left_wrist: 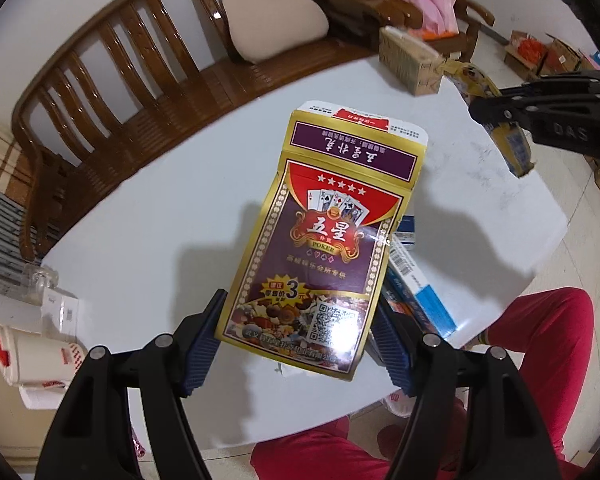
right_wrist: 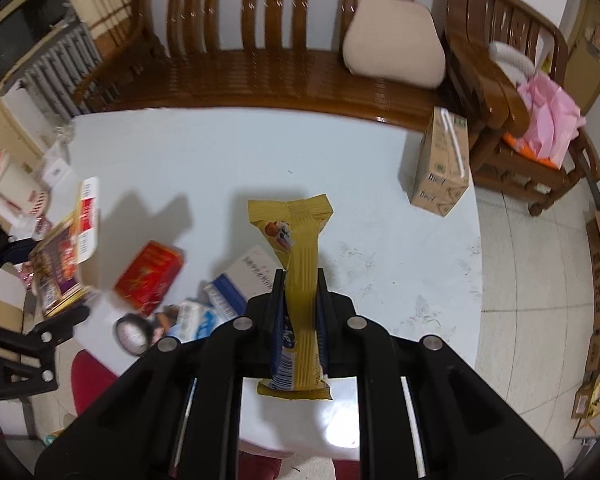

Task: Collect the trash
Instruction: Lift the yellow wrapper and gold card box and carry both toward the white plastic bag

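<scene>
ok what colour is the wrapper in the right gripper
Yellow snack wrapper, with some blue near the barcode; clearest in the right wrist view.

Glossy card box (left_wrist: 324, 232), apparently foil wrapper (right_wrist: 300, 280), varnished wooden bench (right_wrist: 260, 64).

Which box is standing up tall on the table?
The tan carton with the straw, at the table's far right edge near the chair. The red box and blue-white box lie flat.

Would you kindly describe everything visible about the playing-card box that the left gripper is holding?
The playing-card box is glossy printed cardboard, purple and red with gold borders, showing fanned cards, five stars, the word POKER and a QR code. It looks flattened, with its top flap open at the far end. The left gripper clamps its near end by both side edges, holding it lifted above the white table, touching nothing else.
</scene>
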The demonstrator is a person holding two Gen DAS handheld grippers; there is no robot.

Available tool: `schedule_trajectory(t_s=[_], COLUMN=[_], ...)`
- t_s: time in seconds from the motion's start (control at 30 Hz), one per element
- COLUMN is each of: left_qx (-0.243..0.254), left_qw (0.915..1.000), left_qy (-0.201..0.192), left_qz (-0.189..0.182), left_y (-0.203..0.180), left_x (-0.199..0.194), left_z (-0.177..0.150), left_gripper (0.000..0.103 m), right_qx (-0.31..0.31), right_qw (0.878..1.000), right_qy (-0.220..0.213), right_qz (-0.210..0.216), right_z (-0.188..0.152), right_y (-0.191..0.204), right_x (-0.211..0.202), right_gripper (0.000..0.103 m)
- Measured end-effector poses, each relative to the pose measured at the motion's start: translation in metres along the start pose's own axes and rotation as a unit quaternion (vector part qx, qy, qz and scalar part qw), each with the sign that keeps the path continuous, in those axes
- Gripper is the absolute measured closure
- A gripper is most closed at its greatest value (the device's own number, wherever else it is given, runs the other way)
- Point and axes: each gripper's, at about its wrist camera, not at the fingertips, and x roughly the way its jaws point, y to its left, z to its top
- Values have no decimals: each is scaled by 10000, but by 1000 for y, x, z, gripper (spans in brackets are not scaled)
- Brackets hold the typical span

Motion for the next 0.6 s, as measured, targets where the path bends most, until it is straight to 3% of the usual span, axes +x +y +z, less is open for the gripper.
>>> schedule_trajectory(t_s=[0.27,0.6], left_qx=[-131,-365], left_qw=[9989,9968], left_qy=[-454,-704], left_qz=[73,59], left_y=[-12,-36], left_x=[-58,-102], left_z=[-24,-72], left_gripper=[35,35], right_qx=[-466,-917], right_qw=[9971,9911], right_qy=[-602,-939], right_qz=[44,206], right_z=[-33,-99], right_y=[38,80], right_x=[-77,-132], right_gripper=[89,89])
